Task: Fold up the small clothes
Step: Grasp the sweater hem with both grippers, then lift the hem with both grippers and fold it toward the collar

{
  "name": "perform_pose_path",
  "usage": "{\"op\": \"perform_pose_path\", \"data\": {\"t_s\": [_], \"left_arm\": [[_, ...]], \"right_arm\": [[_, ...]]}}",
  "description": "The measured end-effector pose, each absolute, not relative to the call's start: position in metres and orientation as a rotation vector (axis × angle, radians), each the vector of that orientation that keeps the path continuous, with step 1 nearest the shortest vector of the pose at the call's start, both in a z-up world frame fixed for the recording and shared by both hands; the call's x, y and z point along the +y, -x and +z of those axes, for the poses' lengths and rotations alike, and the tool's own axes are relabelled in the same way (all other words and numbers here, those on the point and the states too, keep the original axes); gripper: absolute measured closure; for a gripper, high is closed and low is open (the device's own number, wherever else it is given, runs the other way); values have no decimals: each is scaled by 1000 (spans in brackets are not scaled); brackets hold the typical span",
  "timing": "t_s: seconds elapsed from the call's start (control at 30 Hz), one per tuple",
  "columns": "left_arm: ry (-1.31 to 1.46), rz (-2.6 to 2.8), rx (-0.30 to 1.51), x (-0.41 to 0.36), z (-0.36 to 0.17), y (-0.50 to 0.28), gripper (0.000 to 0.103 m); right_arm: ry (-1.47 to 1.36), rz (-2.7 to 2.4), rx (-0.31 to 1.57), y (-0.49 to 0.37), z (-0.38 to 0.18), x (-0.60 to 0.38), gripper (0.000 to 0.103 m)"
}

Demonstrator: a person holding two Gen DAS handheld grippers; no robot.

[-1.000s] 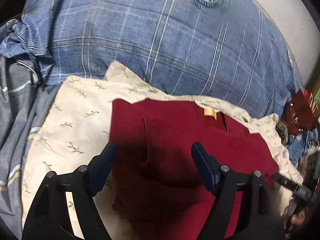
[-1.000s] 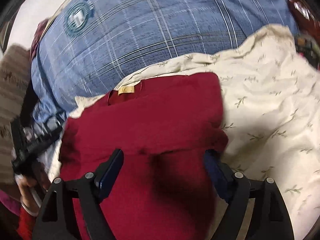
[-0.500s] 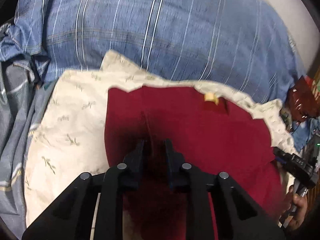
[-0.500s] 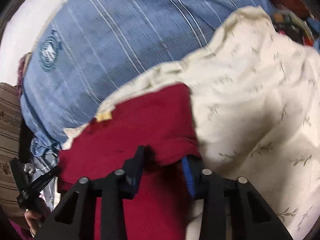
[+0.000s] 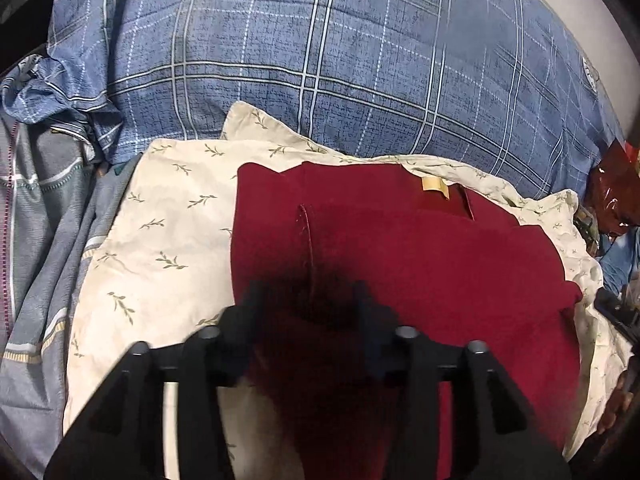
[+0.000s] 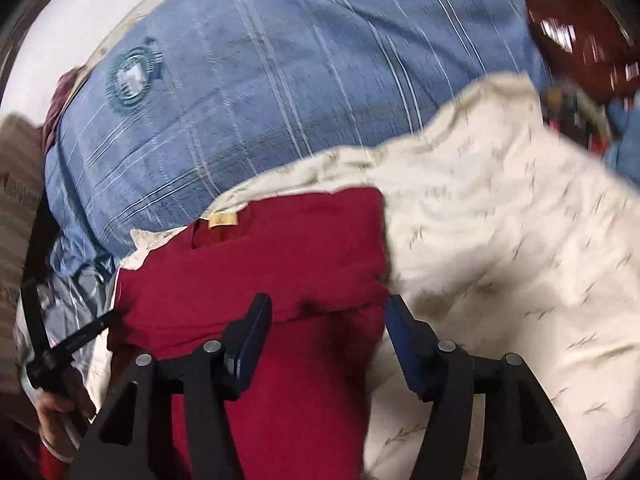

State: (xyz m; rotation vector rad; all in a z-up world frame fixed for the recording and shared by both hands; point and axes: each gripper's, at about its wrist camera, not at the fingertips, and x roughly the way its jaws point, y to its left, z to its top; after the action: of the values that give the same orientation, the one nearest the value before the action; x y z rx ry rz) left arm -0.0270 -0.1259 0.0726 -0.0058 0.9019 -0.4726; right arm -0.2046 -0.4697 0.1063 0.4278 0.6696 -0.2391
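A dark red garment (image 5: 420, 256) with a small yellow label (image 5: 435, 186) lies folded on a cream leaf-print cloth (image 5: 168, 224). My left gripper (image 5: 308, 300) hovers just over its near left part, jaws apart with nothing between them, blurred. In the right wrist view the same red garment (image 6: 288, 248) lies ahead, label (image 6: 224, 220) at its far edge. My right gripper (image 6: 326, 312) is open over the garment's right edge, which shows a folded lip. The left gripper's body (image 6: 60, 340) shows at the left.
A blue plaid pillow (image 5: 320, 60) fills the far side. Grey striped bedding (image 5: 36, 240) bunches at the left. A dark red shiny bag (image 5: 612, 196) and clutter lie at the far right. The cream cloth (image 6: 500, 260) spreads wide to the right.
Both grippers were open a second ago, closed onto the red garment half a second ago, and have opened again. The garment's right edge now lies folded over.
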Motion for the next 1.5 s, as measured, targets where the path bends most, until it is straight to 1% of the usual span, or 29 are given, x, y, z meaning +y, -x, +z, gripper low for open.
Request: {"op": "perform_pose_path", "data": {"t_s": [0.07, 0.1, 0.2, 0.27, 0.3, 0.33, 0.37, 0.43, 0.5, 0.63, 0.77, 0.93, 1.07, 1.33, 1.5], "left_arm": [[2, -454, 895, -124, 73, 30, 49], [-1, -449, 897, -123, 72, 31, 49], [-18, -432, 899, -121, 70, 36, 48], [-39, -419, 891, -120, 71, 42, 47], [-51, -417, 882, -119, 74, 45, 44], [-60, -417, 874, -119, 76, 48, 39], [-67, -419, 862, -119, 79, 51, 37], [-72, -411, 838, -116, 85, 58, 31], [-60, -410, 837, -113, 87, 65, 30], [-87, -409, 870, -114, 81, 82, 30], [-142, -430, 888, -120, 75, 104, 30], [-177, -465, 898, -121, 75, 133, 30], [-160, -516, 912, -106, 77, 160, 30], [-53, -549, 1046, -55, 63, 198, 30], [-22, -577, 1116, -41, 49, 217, 30]], "right_arm": [[-392, -237, 650, 198, 113, -465, 30], [-377, -237, 657, 192, 112, -463, 29], [-317, -259, 723, 166, 93, -462, 29], [-287, -308, 816, 150, 69, -467, 30], [-270, -337, 860, 145, 56, -469, 30], [-275, -332, 866, 144, 47, -472, 29], [-272, -330, 836, 148, 48, -472, 29], [-268, -334, 847, 155, 56, -467, 29], [-295, -290, 819, 169, 69, -465, 28], [-297, -239, 786, 204, 90, -459, 27], [-305, -154, 813, 239, 93, -448, 22], [-353, -60, 879, 285, 80, -436, 21], [-412, -7, 922, 314, 68, -432, 21], [-440, 102, 1038, 347, 40, -410, 22], [-460, 144, 1101, 353, 23, -399, 21]]}}
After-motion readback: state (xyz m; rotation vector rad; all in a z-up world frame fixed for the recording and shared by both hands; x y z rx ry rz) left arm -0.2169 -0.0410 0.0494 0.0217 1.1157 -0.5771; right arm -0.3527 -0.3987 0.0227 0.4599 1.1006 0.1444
